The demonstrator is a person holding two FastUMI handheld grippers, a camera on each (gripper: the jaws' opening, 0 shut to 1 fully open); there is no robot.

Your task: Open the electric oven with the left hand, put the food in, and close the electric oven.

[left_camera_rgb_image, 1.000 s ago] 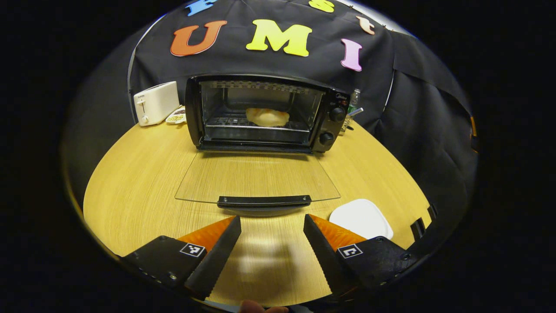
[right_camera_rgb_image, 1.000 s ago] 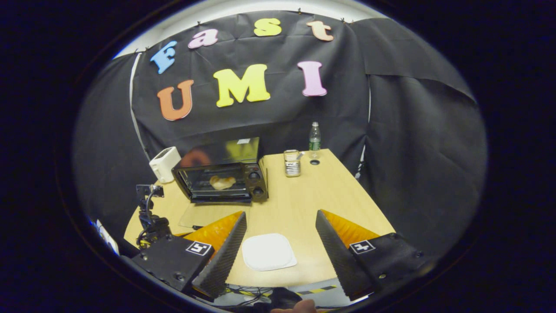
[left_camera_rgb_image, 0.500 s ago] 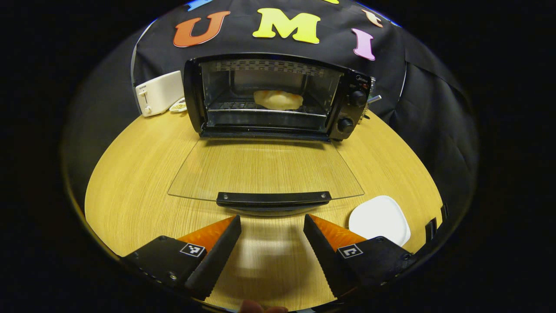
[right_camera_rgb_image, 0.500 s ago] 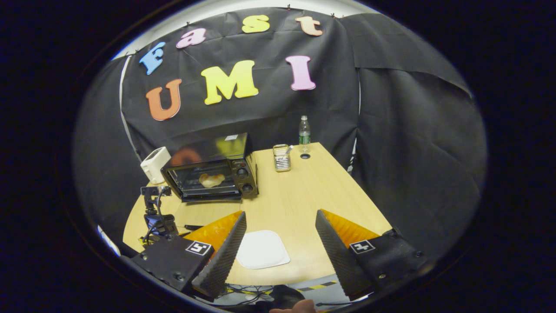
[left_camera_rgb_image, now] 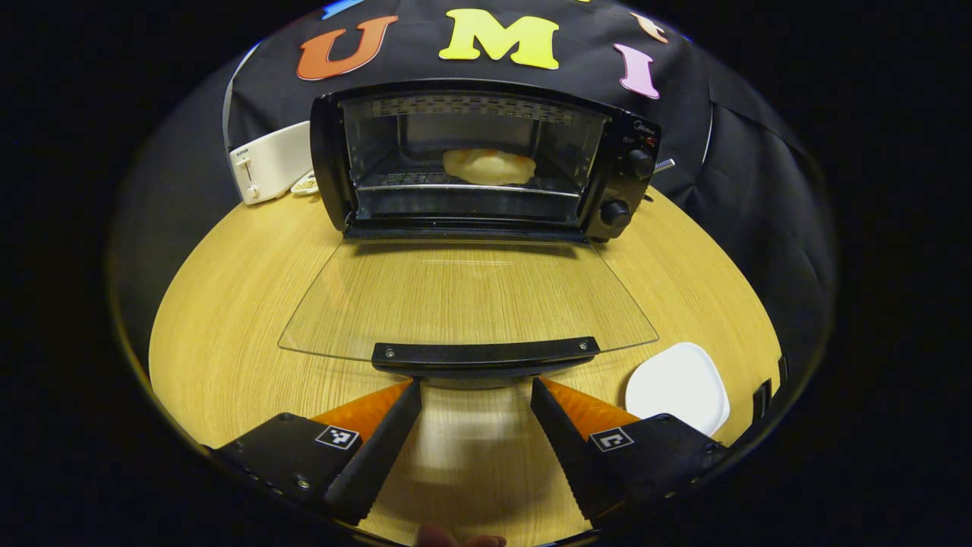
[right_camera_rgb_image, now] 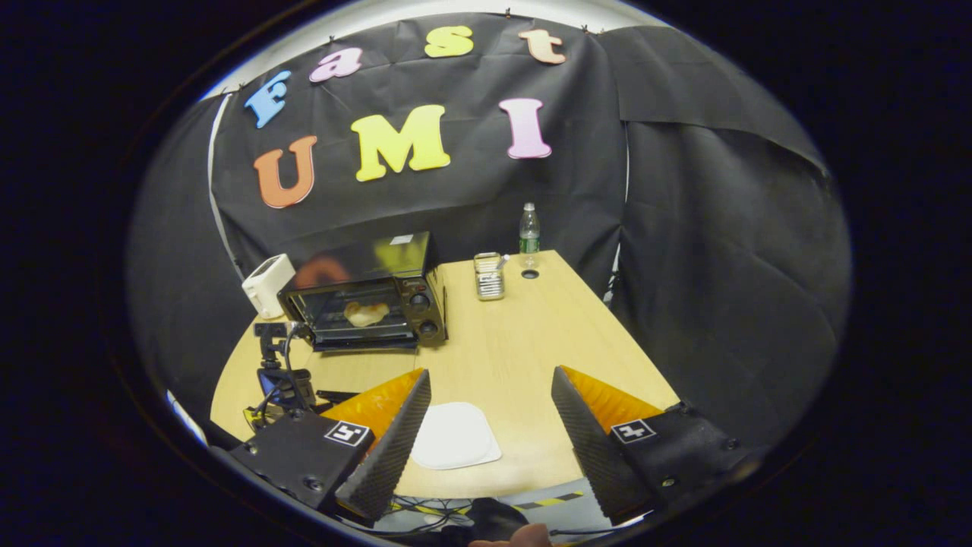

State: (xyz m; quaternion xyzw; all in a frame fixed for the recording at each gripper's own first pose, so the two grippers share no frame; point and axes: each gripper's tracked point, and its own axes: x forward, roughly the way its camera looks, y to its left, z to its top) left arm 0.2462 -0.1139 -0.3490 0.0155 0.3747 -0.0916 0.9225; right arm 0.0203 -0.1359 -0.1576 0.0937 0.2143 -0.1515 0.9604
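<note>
The black electric oven (left_camera_rgb_image: 486, 156) stands at the back of the wooden table (left_camera_rgb_image: 228, 304), its glass door (left_camera_rgb_image: 467, 296) folded flat down. A pale piece of food (left_camera_rgb_image: 487, 165) lies on the rack inside. My left gripper (left_camera_rgb_image: 474, 395) is open, its fingertips just short of the door's black handle (left_camera_rgb_image: 484, 353), nothing between them. In the right gripper view the oven (right_camera_rgb_image: 364, 300) with the food (right_camera_rgb_image: 364, 311) is far off at the left. My right gripper (right_camera_rgb_image: 490, 414) is open and held high over the table's near edge, above the white plate (right_camera_rgb_image: 454, 445).
A white toaster (left_camera_rgb_image: 269, 161) stands left of the oven, a small dish (left_camera_rgb_image: 306, 183) beside it. The white plate (left_camera_rgb_image: 677, 387) lies at the front right. A metal holder (right_camera_rgb_image: 488, 275) and a water bottle (right_camera_rgb_image: 528, 229) stand at the back. The left gripper (right_camera_rgb_image: 277, 380) shows at the table's left edge.
My left gripper has moved forward and lower toward the open door's handle, so oven and handle loom larger. The right gripper drifted back slightly. Both stay open.
</note>
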